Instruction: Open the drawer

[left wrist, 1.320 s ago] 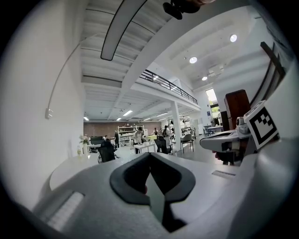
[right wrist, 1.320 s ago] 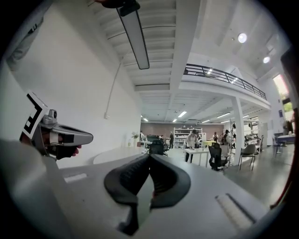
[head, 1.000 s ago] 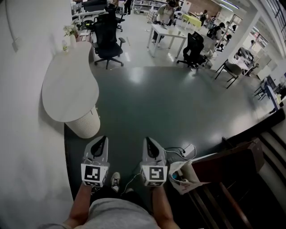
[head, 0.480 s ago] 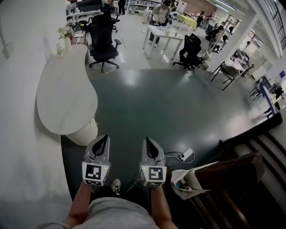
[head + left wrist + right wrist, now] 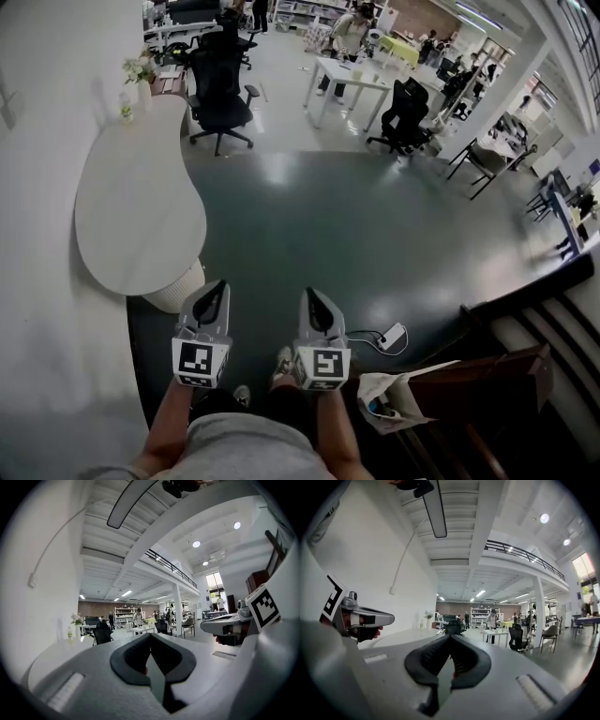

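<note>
Left gripper [image 5: 214, 287] and right gripper [image 5: 314, 293] are side by side, level, pointing ahead over the dark floor [image 5: 356, 234]. Each has its jaws together with nothing between them. No drawer can be made out, so its facing and long axis cannot be told. Dark wooden furniture [image 5: 487, 370] stands at lower right, with a paper bag [image 5: 394, 392] touching it.

Dark brown wooden furniture [image 5: 487, 361] sits at the lower right of the head view, seen from steeply above. A broad top board runs across the corner, and darker rails slope away beneath it. Any drawer on it is lost in the shadow there, so open or shut can't be told.
</note>
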Action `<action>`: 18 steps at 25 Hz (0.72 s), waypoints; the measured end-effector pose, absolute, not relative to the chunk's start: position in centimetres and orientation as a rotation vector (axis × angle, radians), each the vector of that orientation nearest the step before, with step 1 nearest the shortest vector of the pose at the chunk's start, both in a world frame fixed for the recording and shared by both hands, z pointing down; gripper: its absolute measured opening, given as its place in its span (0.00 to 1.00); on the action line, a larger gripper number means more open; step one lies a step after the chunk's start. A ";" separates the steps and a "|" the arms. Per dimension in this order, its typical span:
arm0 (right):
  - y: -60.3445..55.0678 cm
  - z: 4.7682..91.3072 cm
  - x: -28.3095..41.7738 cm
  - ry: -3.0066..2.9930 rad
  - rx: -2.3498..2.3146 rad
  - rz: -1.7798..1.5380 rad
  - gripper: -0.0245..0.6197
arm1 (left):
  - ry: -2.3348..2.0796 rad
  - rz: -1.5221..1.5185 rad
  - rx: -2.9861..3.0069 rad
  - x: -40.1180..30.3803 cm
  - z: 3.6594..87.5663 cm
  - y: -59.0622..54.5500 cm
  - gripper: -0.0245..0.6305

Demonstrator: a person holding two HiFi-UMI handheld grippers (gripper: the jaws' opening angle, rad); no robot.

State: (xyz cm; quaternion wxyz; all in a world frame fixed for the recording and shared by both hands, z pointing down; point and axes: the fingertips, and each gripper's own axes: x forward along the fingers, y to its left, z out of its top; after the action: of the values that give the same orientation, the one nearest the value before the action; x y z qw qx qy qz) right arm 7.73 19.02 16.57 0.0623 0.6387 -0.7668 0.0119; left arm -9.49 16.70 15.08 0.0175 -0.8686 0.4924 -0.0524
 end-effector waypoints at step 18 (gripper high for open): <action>-2.6 23.0 9.0 -2.553 1.559 0.127 0.04 | 1.887 -0.243 -2.527 -7.0 20.6 0.2 0.05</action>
State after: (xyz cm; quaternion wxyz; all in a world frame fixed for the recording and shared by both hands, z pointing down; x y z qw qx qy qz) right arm 9.03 -2.61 22.95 0.0740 0.5192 -0.8504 0.0425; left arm -6.97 0.20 20.55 -0.0109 -0.7989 0.5965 -0.0767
